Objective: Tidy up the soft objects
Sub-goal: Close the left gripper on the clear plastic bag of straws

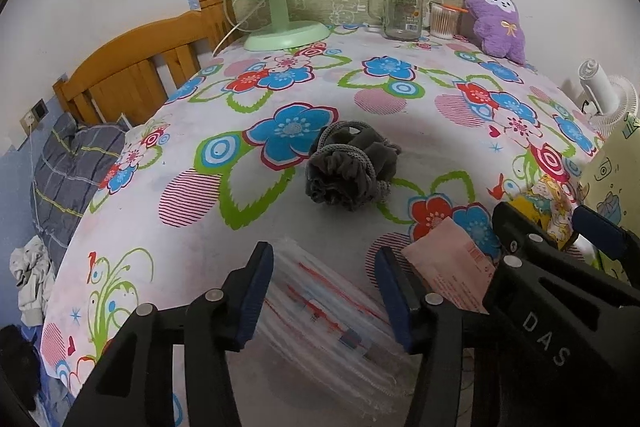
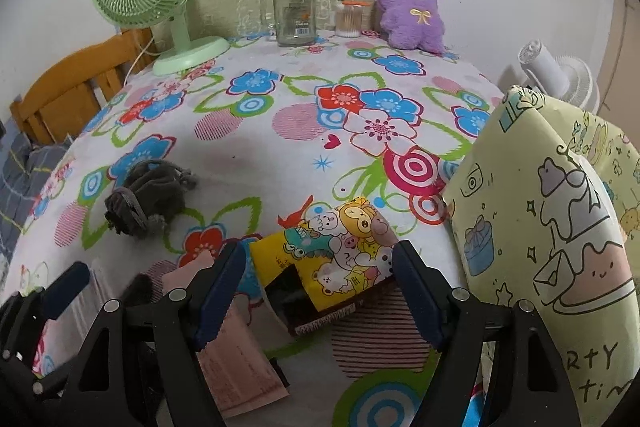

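The left gripper (image 1: 324, 291) is about half open over a blurry see-through plastic packet (image 1: 320, 311) and its pads do not pinch it, while the right gripper (image 2: 320, 291), with "DAS" on its side, is wide open around a yellow cartoon-animal pouch (image 2: 340, 247) without squeezing it. A soft grey scrunched cloth (image 1: 342, 171) lies alone on the flowery bedsheet (image 1: 180, 267), near both grippers. A pale green bag (image 2: 560, 227) on the right reads "RTY" and "TIM", a pink paper (image 2: 236, 359) has tiny print too small to read, and a purple plush toy (image 1: 498, 17) sits far back by a glass jar (image 1: 402, 7).

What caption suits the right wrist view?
Open right gripper poised over a yellow cartoon packet on the floral cloth, grey scrunchie lying to its left.
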